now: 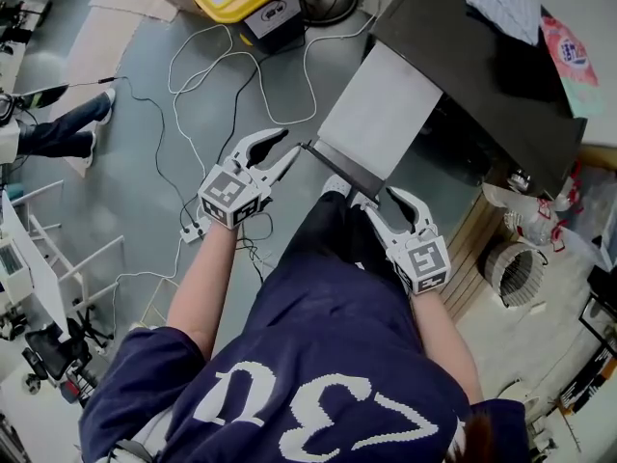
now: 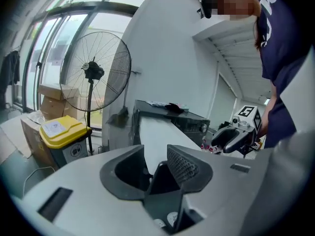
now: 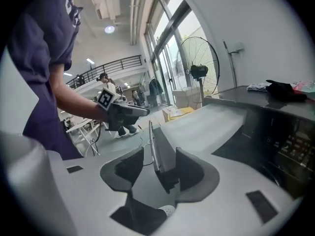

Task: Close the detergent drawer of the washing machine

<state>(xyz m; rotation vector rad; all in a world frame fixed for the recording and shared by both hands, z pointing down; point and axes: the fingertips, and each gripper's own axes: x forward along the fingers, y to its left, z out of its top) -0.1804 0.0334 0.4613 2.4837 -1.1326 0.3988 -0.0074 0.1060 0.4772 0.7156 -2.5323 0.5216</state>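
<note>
Grey floor [image 1: 135,133] with loose white cables [image 1: 198,75]. The machine [image 1: 482,75] has a dark top and sits past both sets of jaws. The drawer [image 1: 381,109] is pulled well out toward the person, its pale top face up and its dark front plate [image 1: 342,169] at the near end.

Left gripper [image 1: 292,143]: jaws part-open. The left end of the plate sits in the gap between them, with the drawer running on beyond. I see no pad pressing on it.

Right gripper [image 1: 376,196]: jaws wide. The right end of the plate stands edge-on between them, slightly nearer the left jaw and clear of both pads.

Step in hand: push the drawer home; not yet started, by my reading.

Notes on doing it well (judgement):
- No clamp is needed. Seat the plate against the base of each gap and push.
- Drive both ends at an equal rate along the drawer's own line, since a one-sided shove could skew it in its guides.
- Hold the jaws level so the plate cannot ride out of the gap.
- Ease off as the plate nears the machine's face.
</note>
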